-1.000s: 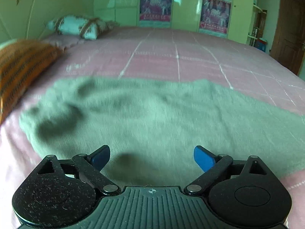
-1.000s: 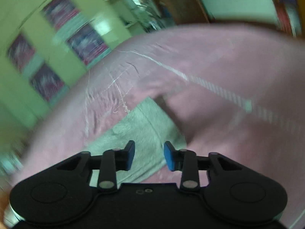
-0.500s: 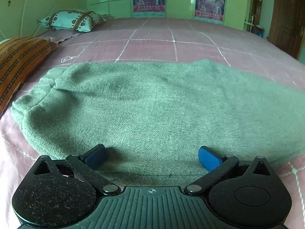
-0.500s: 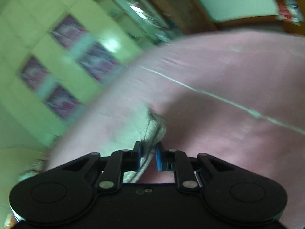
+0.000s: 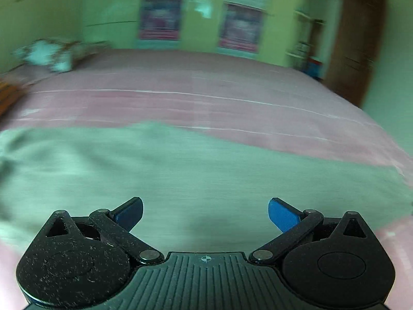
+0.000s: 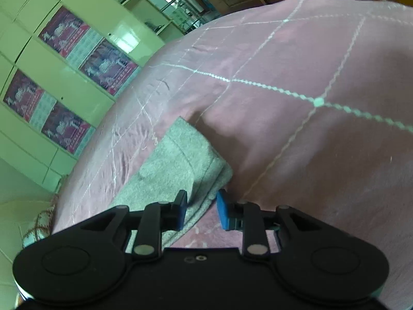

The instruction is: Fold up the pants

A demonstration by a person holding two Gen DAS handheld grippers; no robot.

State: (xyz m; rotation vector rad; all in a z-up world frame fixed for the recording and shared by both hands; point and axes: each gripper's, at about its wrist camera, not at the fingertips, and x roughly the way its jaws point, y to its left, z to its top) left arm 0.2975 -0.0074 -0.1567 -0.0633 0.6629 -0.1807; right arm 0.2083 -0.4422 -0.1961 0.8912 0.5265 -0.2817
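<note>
Pants [image 6: 178,165] hem between parted right claw [image 6: 200,210] fingers.

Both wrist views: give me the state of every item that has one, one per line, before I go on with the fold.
Left claw: open wide, empty, above the pants.
Right claw: open, astride the pants' corner edge, not clamped.
Grey pants: spread flat on the bed, unfolded; view blurred.
Pants hem corner: lying on the bedspread.
Pink bedspread: spread, lightly creased near the pants.
Wooden door: cannot tell, blurred.
</note>
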